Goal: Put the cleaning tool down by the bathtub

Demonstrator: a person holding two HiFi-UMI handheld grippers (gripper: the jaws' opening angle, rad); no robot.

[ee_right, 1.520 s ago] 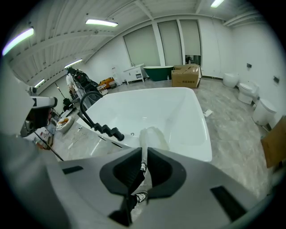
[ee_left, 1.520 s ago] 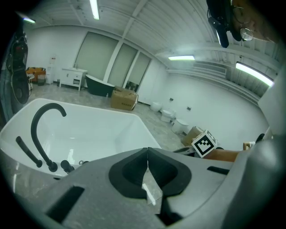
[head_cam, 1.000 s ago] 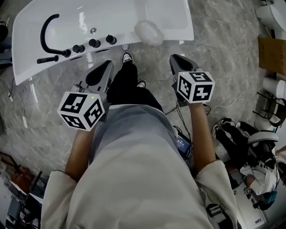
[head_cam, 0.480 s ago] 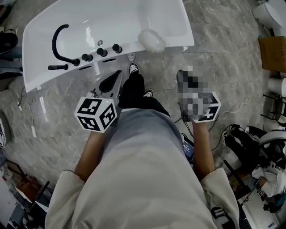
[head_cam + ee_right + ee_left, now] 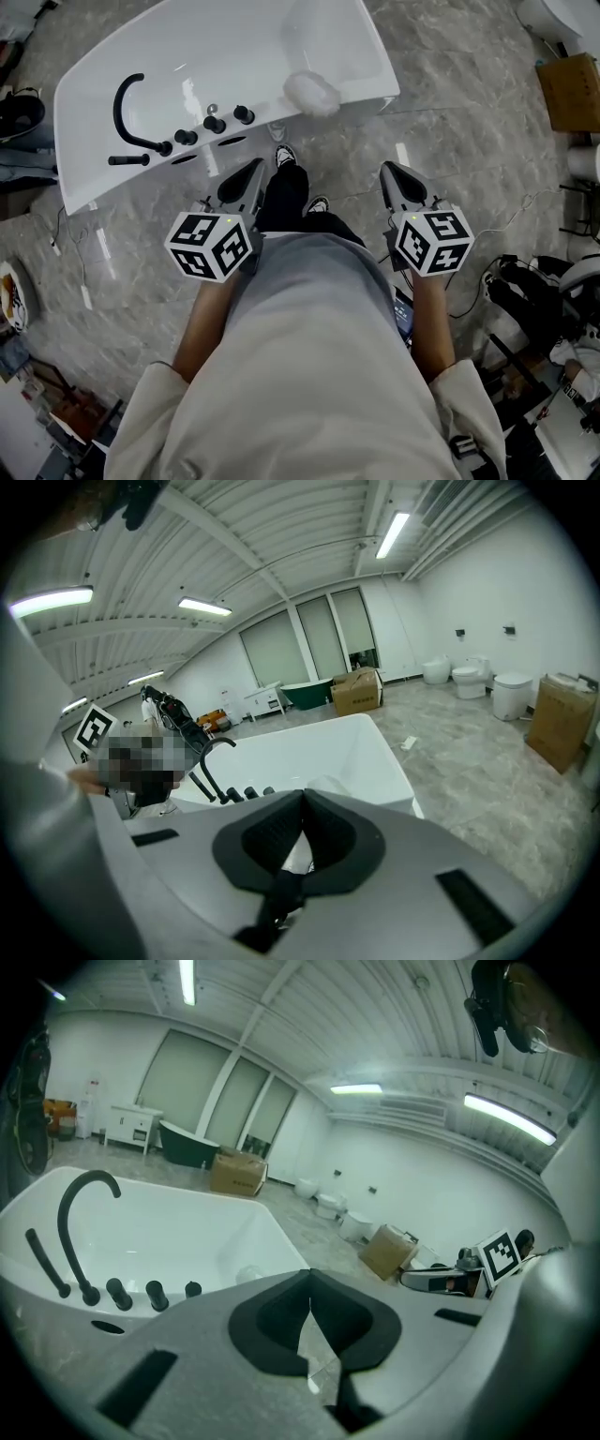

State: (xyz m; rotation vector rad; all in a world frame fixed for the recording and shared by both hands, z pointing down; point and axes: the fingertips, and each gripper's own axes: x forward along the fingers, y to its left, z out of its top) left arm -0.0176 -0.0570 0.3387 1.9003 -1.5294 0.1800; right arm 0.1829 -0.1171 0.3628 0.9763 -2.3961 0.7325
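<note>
The cleaning tool (image 5: 312, 92), a white fluffy pad, lies on the front rim of the white bathtub (image 5: 361, 52); it also shows small in the left gripper view (image 5: 249, 1274) and the right gripper view (image 5: 325, 784). My left gripper (image 5: 251, 171) hangs short of the tub over the floor, shut and empty. My right gripper (image 5: 390, 172) is to the right of the tool and well back from it; its jaws have just been closing and stand shut with nothing between them. In their own views the left gripper (image 5: 310, 1274) and right gripper (image 5: 303, 794) both point at the tub.
A black faucet (image 5: 129, 108) and black knobs (image 5: 216, 122) sit on the tub's left deck. My shoes (image 5: 286, 155) stand just before the tub. A cardboard box (image 5: 567, 94) and cables and gear (image 5: 534, 300) lie on the marble floor at the right.
Both grippers have drawn back a little from the tub, the right one more. The white tool stays on the rim where it was.
</note>
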